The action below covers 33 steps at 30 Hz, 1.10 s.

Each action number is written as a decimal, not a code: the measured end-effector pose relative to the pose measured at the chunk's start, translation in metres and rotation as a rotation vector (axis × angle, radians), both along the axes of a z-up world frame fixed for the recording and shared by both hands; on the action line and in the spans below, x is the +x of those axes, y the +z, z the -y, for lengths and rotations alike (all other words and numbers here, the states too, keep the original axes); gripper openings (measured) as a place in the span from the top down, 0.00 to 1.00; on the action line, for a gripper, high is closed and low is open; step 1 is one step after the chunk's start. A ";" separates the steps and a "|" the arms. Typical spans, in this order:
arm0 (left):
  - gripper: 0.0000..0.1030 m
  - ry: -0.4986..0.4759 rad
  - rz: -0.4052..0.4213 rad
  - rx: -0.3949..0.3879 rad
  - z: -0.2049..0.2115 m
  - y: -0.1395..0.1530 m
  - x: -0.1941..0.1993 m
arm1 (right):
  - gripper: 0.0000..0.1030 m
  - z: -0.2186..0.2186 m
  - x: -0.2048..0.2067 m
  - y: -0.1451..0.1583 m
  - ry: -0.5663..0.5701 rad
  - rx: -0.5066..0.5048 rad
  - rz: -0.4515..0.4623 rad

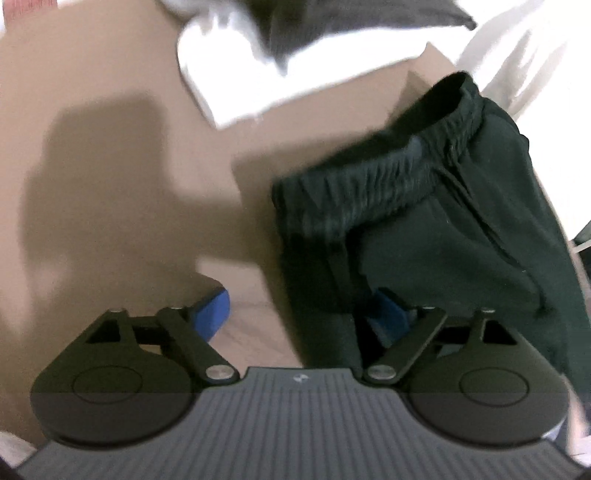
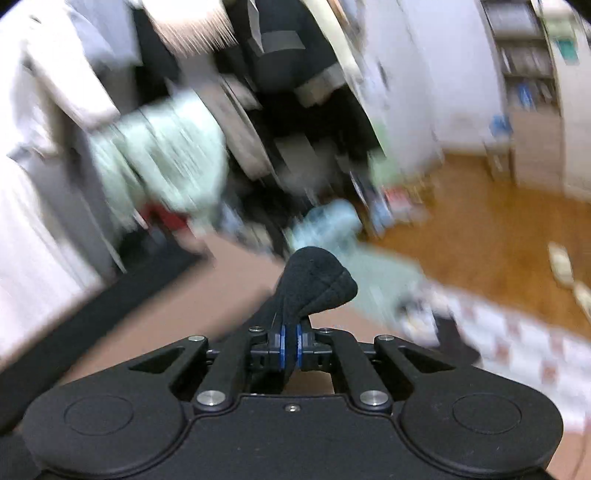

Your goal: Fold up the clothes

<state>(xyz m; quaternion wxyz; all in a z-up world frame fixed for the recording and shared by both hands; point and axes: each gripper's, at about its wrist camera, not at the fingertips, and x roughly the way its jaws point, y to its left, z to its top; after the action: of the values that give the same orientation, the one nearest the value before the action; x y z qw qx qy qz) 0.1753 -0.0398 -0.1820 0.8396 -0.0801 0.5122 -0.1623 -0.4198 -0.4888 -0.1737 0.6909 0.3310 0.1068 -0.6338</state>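
Across the tan surface, smooth and matte, a pair of dark green sweatpants is lying toward the right side of the left wrist view, its thick fleece cloth bunching under a gathered elastic waistband with a drawstring trailing down. Beyond it, a white folded cloth is resting on the same surface, with a dark grey garment lying on top of it.

Nearer the camera, the left claw is standing wide, its blue-padded fingers well apart; one leg of the sweatpants is running down between them, and the right-hand finger is partly hidden behind the cloth.

Seen from the right wrist, the right claw is pinching a dark knit fold of the sweatpants, which is bulging up in a rounded lump above the closed blue pads. Behind it the room is blurring: a wooden floor and pale clothes.
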 end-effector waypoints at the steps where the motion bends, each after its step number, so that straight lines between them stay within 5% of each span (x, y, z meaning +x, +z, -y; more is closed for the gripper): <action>1: 0.06 -0.009 -0.002 -0.006 0.002 -0.001 0.000 | 0.95 0.005 -0.007 -0.013 -0.010 0.043 0.043; 2: 0.14 -0.019 -0.003 -0.012 0.004 -0.002 0.001 | 0.95 0.007 -0.009 -0.019 -0.013 0.059 0.074; 3: 0.33 -0.028 -0.005 -0.018 0.006 -0.003 0.001 | 0.95 0.007 -0.010 -0.022 -0.013 0.059 0.091; 4: 0.85 -0.038 -0.007 -0.025 0.008 -0.004 0.001 | 0.95 0.008 -0.010 -0.024 -0.012 0.059 0.107; 5: 0.88 -0.047 -0.009 -0.031 0.010 -0.005 0.002 | 0.95 0.009 -0.010 -0.023 -0.007 0.050 0.123; 7: 0.91 -0.079 0.086 0.010 0.017 0.010 -0.010 | 0.95 0.012 -0.009 -0.015 0.012 0.015 0.151; 12: 0.92 -0.078 0.298 -0.035 0.008 0.074 -0.033 | 0.95 0.008 -0.007 0.034 0.065 -0.150 0.289; 15: 0.92 -0.074 0.289 -0.098 -0.007 0.104 -0.034 | 0.95 0.013 -0.007 0.072 0.060 -0.216 0.366; 18: 0.92 -0.067 0.271 -0.149 -0.024 0.127 -0.039 | 0.95 0.005 -0.006 0.106 0.073 -0.284 0.341; 24: 0.92 -0.062 0.261 -0.144 -0.058 0.133 -0.082 | 0.95 -0.015 -0.035 0.143 0.027 -0.393 0.388; 30: 0.92 -0.081 0.153 -0.151 -0.112 0.138 -0.119 | 0.95 -0.030 -0.052 0.178 0.068 -0.435 0.377; 33: 0.92 -0.093 0.108 -0.152 -0.098 0.130 -0.103 | 0.95 -0.026 -0.051 0.177 0.093 -0.409 0.328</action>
<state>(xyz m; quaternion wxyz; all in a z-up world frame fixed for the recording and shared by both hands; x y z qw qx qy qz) 0.0726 0.0582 -0.0523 0.8492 -0.1107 0.4554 -0.2436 -0.4710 -0.4626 0.0032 0.7798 0.2775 -0.1216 -0.5479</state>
